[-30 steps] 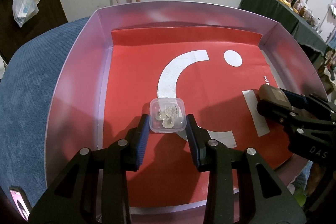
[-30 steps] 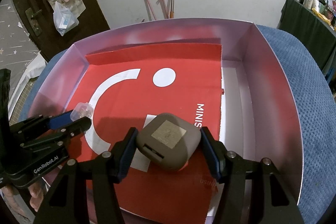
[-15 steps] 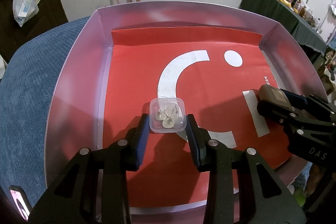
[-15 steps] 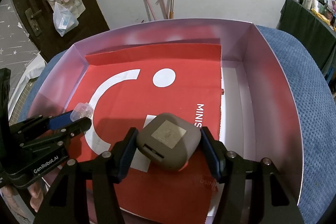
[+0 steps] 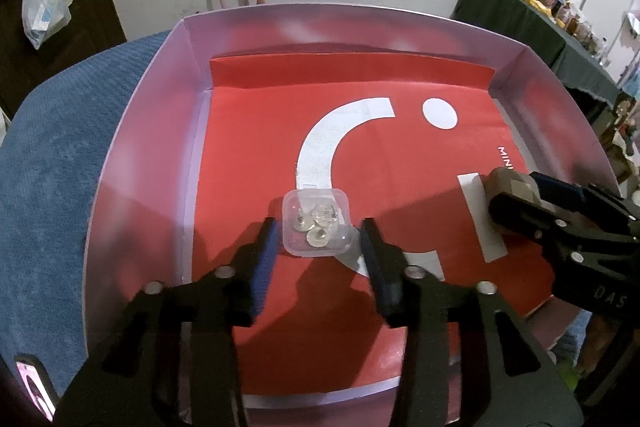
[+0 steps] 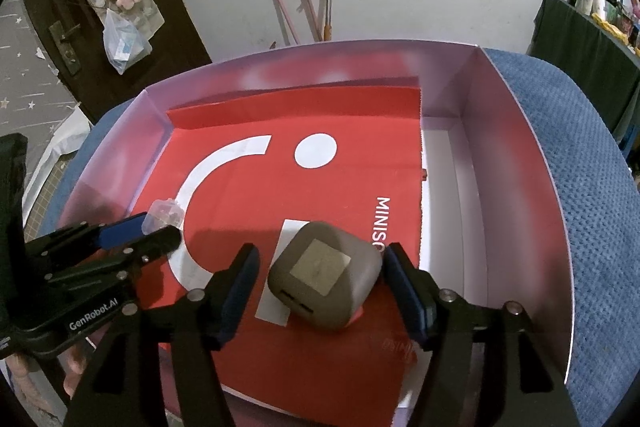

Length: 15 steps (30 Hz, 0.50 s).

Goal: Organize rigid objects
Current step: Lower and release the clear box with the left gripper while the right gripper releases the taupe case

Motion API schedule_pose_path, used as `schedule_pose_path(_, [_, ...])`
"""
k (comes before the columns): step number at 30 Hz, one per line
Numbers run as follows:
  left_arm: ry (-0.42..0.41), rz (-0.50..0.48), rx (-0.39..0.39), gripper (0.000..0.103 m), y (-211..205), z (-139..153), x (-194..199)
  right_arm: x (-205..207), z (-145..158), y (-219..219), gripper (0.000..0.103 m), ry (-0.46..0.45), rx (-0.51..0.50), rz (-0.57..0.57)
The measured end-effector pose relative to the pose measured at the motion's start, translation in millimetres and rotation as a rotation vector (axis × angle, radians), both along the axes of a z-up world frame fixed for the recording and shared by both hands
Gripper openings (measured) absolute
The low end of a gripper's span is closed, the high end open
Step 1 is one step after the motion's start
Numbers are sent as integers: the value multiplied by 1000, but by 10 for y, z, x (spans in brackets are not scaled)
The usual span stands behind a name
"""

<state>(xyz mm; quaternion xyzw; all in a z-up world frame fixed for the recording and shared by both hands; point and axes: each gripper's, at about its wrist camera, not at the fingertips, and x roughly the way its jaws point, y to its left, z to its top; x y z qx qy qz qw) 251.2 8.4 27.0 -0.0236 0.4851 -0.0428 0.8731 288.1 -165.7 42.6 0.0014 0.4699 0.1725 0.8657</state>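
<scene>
Blue textured cloth (image 6: 580, 187) under a shallow box (image 5: 140, 155) lined w/ red paper (image 5: 256, 155). I've both items set down inside. Left gripper (image 5: 316, 251) is spread, pads clear of the small clear case (image 5: 317, 223) on either side; right gripper (image 6: 320, 275) likewise spread, gaps both sides of the grey pod (image 6: 324, 275). Best to back straight out, no sideways drift, so nothing gets nudged. Case is see-through w/ shiny bits inside; pod is matte, rounded, w/ a square patch on top.
</scene>
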Motion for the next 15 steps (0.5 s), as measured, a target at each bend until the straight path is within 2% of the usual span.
schedule_pose_path(2, [-16,5,9,53,-3,22,-17,-14,28,2,69,-8,4,0])
schedule_pose_path(5, [-32,4,19,53,-15,41,-34,-50,77,-2,73,-24,14,0])
schedule_pose_path(12, [-33,-2,16,54,-17,56,-41,-148,197,-59,75,-46,47,0])
schedule_pose_path(14, [-40,-10,19,65,-21,75,-66,-186,236,-81,78,-54,61,4])
schedule_pose_path(15, [-45,-13,18,65,-31,89,-76,-209,255,-79,79,-58,67,5])
